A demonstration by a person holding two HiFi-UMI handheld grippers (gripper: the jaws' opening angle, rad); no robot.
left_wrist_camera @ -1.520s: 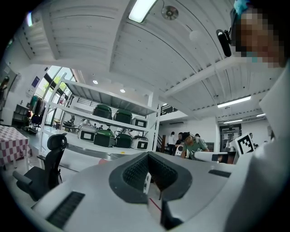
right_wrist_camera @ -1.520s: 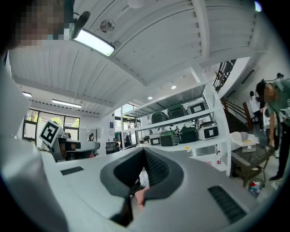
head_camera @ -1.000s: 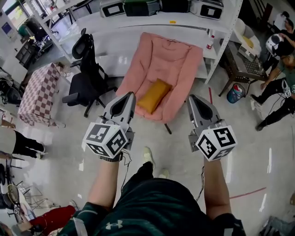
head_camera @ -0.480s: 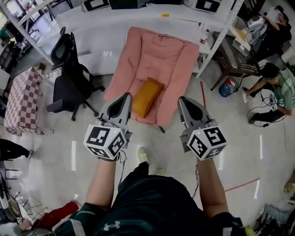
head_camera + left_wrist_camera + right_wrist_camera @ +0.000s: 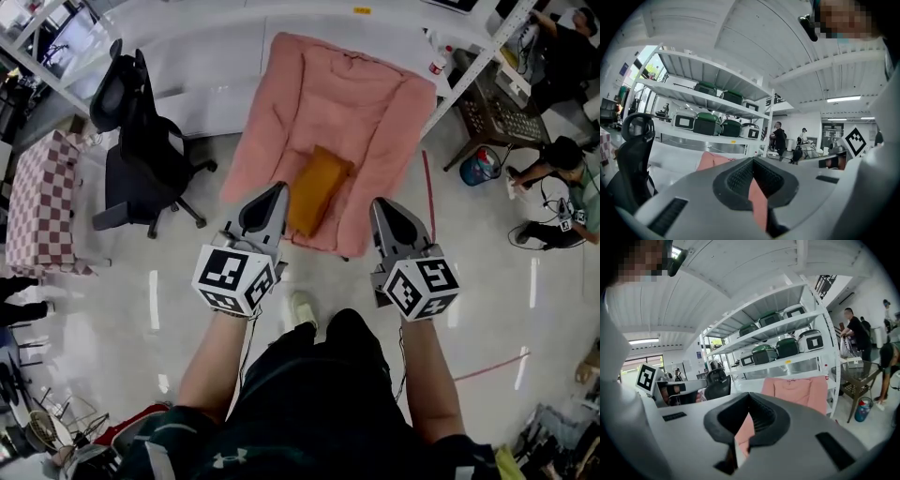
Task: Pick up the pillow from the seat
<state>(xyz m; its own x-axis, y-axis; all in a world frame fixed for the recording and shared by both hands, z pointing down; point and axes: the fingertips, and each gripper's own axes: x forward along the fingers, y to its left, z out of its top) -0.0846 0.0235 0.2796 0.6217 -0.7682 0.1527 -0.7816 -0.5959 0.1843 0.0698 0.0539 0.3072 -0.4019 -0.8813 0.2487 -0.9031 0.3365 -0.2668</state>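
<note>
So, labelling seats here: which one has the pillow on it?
The pink lounge chair; the orange pillow lies on its seat. The black office chair has none.

The pillow [image 5: 317, 189] lies on the seat [image 5: 375, 131], near its front edge; an office chair [image 5: 141, 155] stands left of the seat; a shelf rack [image 5: 832, 376] stands behind it.

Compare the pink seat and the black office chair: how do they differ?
The pink seat is soft and quilted; the office chair is black, with armrests and a star base. The pink seat carries the orange pillow; the office chair does not. Both stand on the floor in front of the white shelving.
</note>
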